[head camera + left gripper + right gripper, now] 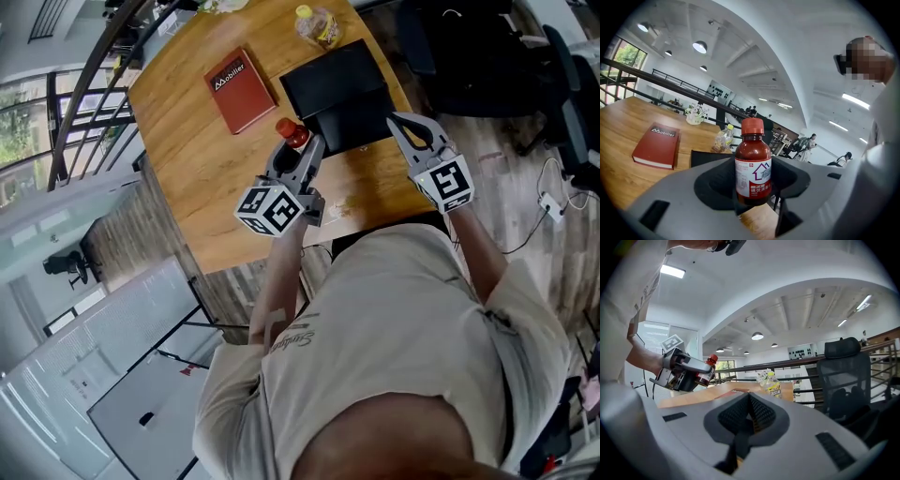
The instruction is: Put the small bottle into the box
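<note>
While I monitor the 3 views, the left gripper [298,155] is clamped on the small bottle [292,133], its 2 jaws pressing the lower body from both sides. In the left gripper view, the small bottle [753,164] stands upright between the jaws of the left gripper [753,199], red cap up and white label toward the camera. In the head view, the bottle sits outside the box [337,89], just beside its left edge and over the wooden table [197,159]. The box is black and lies on the table beyond both grippers.

The right gripper [417,131] hangs at the right side of the box. Its view shows the right gripper [749,401] with jaws brought together and nothing between them.

I also log 2 other items on the table: a red book [240,90] left of the box, and a yellow-capped bottle [317,26] at the far edge.
</note>
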